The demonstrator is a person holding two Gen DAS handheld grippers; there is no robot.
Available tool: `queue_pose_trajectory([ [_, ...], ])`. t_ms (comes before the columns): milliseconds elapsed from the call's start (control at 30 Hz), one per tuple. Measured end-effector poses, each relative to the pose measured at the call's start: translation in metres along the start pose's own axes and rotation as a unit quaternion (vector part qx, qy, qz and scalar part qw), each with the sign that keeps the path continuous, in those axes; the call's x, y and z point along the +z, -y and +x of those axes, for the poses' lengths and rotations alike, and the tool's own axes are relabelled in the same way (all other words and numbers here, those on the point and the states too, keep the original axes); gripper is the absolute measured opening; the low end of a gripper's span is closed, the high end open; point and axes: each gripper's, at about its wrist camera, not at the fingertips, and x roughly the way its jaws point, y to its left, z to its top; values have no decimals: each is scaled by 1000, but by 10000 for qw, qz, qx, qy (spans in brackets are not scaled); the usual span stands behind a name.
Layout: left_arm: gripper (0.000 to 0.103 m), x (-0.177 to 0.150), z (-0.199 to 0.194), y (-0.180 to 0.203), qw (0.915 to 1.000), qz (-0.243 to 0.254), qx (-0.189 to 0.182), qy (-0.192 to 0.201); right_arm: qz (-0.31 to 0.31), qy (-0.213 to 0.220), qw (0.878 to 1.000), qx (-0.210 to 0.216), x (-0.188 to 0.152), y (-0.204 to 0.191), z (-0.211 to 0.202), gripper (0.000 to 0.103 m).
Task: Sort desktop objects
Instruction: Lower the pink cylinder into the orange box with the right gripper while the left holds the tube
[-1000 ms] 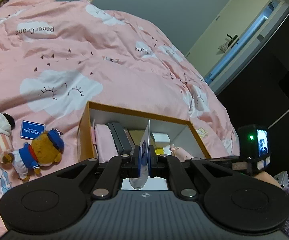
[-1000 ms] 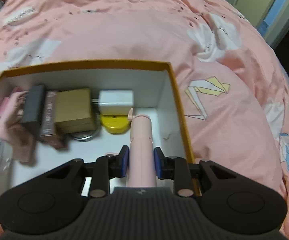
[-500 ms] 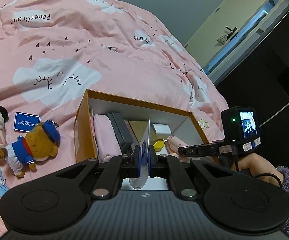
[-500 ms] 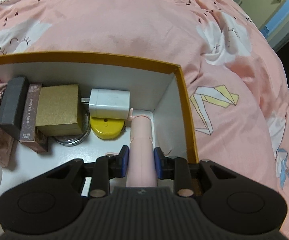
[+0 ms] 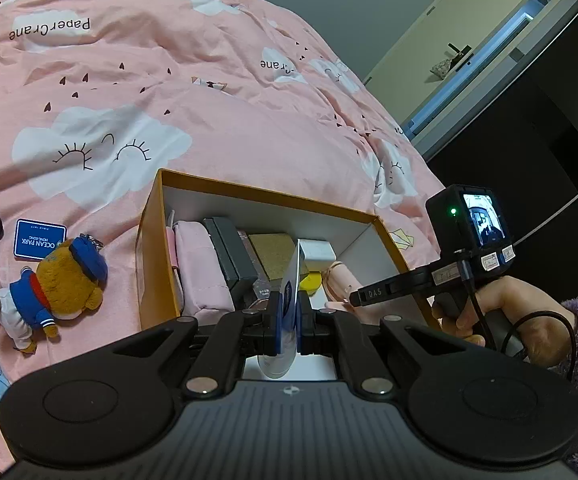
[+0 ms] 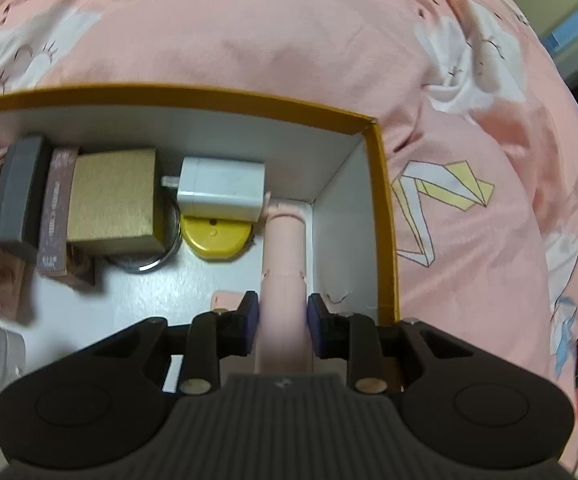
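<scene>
Right gripper [image 6: 281, 316] fingers parted off pink tube [image 6: 285, 248] | left gripper [image 5: 287, 316] clamps sachet [image 5: 291, 284]

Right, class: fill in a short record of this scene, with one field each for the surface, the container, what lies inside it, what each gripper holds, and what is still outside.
surface: pink quilt
container: orange box, open, white inside
inside: white charger, yellow disc, gold box, grey case, pink pouch
left gripper: shut on a flattened tube
right gripper: open around a pink cylinder in the box's right corner
outside: bear toy, blue card
</scene>
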Motion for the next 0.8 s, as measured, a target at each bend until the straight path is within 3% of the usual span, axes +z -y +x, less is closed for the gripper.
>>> queue_pose_trajectory([
  [133, 6, 1, 2, -1, 10000, -23, 8, -21, -93, 4, 9998, -192, 1, 2, 3, 14],
  [267, 6, 1, 6, 0, 9999, 2, -70, -114, -54, 104, 9999, -55, -2, 6, -3, 15],
  [533, 7, 1, 21, 14, 9995, 166, -38, -269, -309, -8, 9936, 1082, -28, -7, -8, 15],
  [667, 7, -1, 30, 23, 9989, 304, 17, -365, -328, -196, 9923, 1182, -29, -4, 13, 15],
  [733, 7, 1, 36, 25, 9986, 312, 20, -420, -321, -154, 9945, 990, -34, -6, 14, 13],
  [800, 7, 3, 44, 27, 9984, 329, 32, -461, -274, -117, 9934, 1107, -35, 0, 14, 13],
])
